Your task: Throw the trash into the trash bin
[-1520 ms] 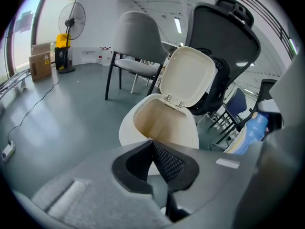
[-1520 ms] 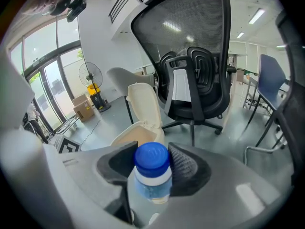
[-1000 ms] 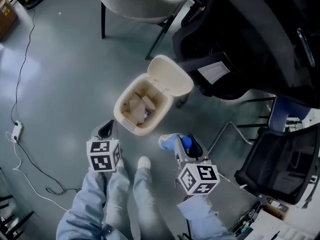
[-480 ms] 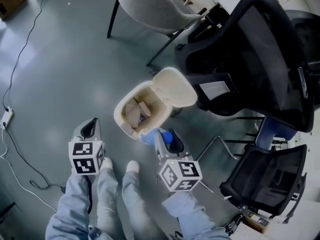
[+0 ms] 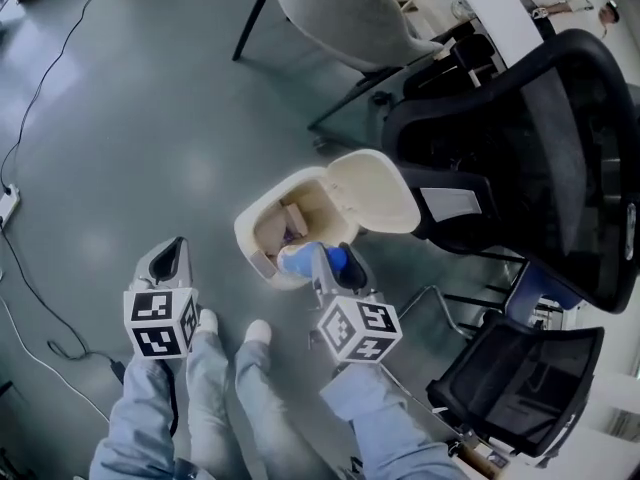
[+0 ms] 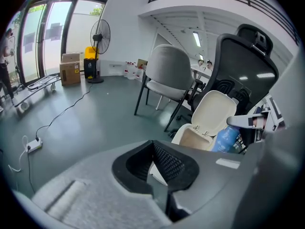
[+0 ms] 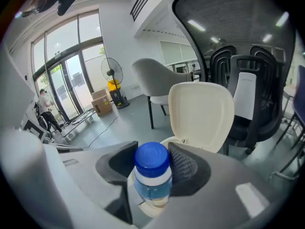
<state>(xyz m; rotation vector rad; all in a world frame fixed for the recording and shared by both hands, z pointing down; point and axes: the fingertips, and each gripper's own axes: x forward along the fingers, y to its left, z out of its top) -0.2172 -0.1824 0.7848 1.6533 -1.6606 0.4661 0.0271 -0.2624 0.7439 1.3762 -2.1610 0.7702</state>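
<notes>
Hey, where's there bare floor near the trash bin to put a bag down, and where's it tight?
Bare floor lies left of the trash bin, out to the cable. Behind and right it is crowded: the grey chair and black office chair stand close.
</notes>
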